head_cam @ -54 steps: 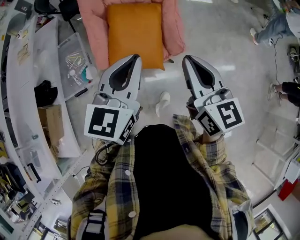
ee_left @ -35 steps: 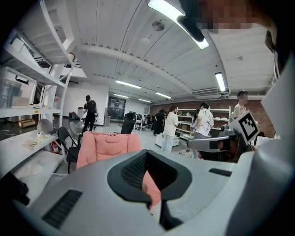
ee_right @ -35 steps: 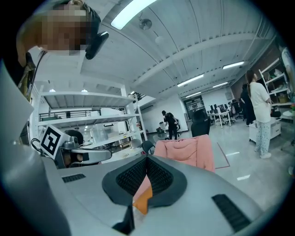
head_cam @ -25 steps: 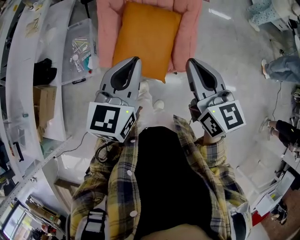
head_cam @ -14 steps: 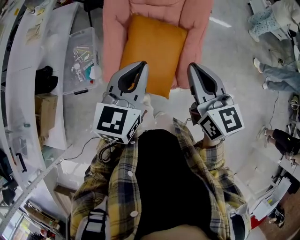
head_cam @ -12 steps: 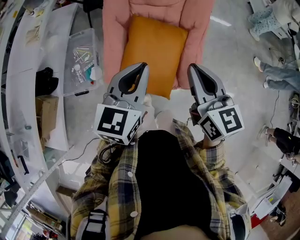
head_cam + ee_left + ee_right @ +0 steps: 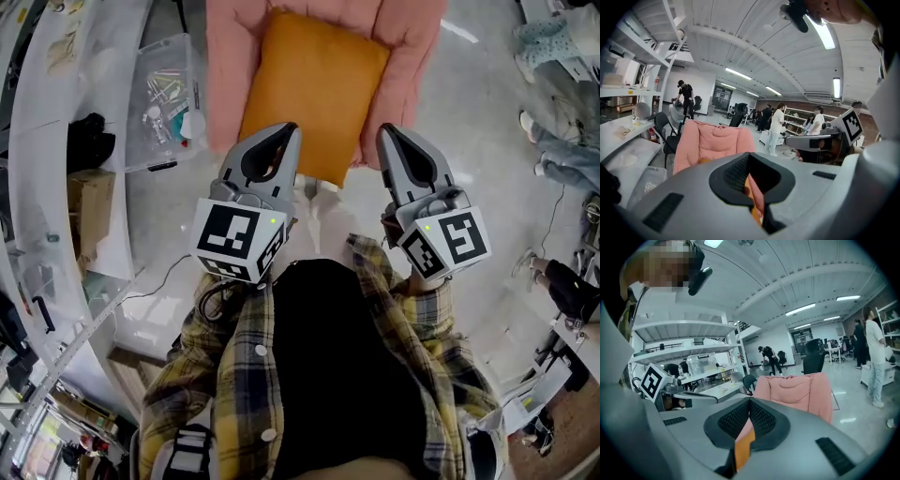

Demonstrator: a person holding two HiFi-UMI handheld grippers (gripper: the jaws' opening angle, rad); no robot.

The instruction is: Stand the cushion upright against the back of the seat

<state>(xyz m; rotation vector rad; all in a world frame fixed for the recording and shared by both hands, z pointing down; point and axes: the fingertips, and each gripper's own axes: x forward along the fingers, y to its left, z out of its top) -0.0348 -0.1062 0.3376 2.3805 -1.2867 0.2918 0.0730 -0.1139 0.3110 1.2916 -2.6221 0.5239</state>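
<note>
A pink padded fabric seat (image 7: 225, 84) is seen at the top centre of the head view, and an orange rectangular fabric cushion (image 7: 314, 89) is laid flat on it. The seat is borne by a glossy pale floor (image 7: 469, 122). A clear plastic box (image 7: 164, 103) is set at upper left, just beside the seat.
</note>
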